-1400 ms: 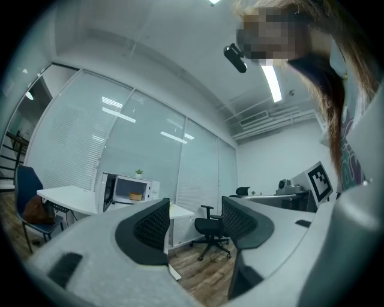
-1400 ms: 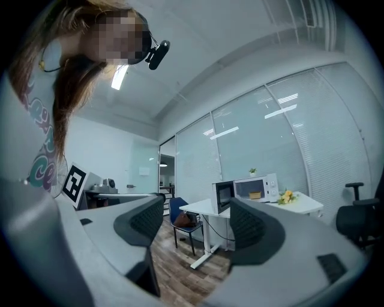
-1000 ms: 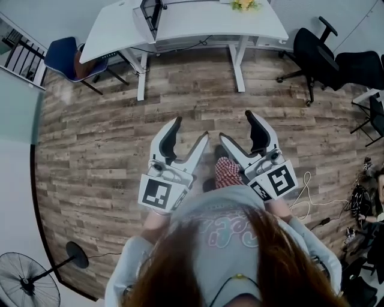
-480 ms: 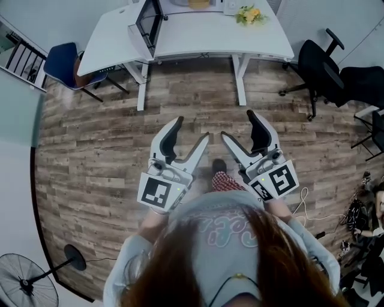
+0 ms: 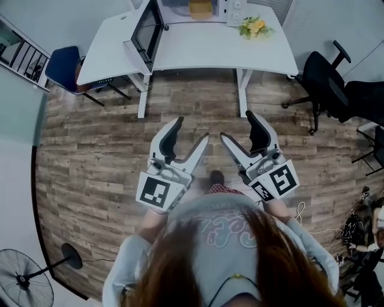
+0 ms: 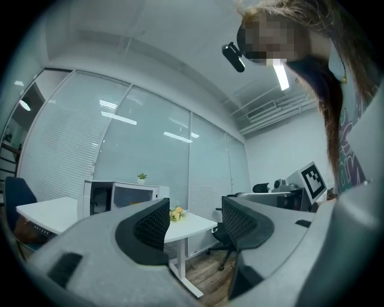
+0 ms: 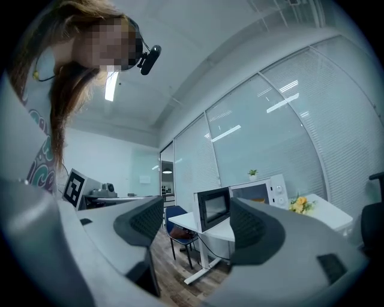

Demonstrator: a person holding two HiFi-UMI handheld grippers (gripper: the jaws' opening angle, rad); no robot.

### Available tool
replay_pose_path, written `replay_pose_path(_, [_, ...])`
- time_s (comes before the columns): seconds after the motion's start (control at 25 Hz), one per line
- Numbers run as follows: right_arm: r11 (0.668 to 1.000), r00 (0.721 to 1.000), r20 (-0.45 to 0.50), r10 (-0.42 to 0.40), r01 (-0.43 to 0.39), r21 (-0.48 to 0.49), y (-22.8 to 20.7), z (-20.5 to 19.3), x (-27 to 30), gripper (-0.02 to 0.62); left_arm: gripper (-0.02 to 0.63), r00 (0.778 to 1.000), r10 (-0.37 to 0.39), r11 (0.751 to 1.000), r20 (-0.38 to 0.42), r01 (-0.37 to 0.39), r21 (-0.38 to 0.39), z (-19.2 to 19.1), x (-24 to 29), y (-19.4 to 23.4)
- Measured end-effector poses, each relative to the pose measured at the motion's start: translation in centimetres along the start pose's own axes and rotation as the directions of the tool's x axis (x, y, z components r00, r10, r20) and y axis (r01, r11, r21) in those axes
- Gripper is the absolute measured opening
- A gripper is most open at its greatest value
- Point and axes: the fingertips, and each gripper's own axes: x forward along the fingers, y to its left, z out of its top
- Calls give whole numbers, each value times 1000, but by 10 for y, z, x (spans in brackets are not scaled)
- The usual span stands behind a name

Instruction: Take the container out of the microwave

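White table well ahead | orange container inside microwave, door open | your left gripper and right gripper gape, empty | risk: reaching in, you could clip that door.

Spread, empty tongs face the open-doored microwave.

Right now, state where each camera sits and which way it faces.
Head view: on the person's head, steeply down at floor, white table, open microwave; shows hair, left gripper, right gripper.
Left gripper view: on that gripper, along open empty jaws toward the microwave; shows hair.
Right gripper view: likewise, from the right.
All share the microwave.
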Motion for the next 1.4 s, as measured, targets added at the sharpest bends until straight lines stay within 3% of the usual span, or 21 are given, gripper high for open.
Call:
replay_pose_path(0.16, [1000,1000,13,11,-12,18,-22,3,5,331,244,999,2,1000,43,-2,-2,2,22,5])
replay_pose_path(0.44, [996,998,9,58,-58,63,-44,-3,15,331,244,997,75,997,7,-75,-27,-10,38,14])
replay_pose_path(1.4, [996,996,-36,87,-86,26,-57,-10,32,331,244,999,38,998,-28,-39,-42,-22,62,25])
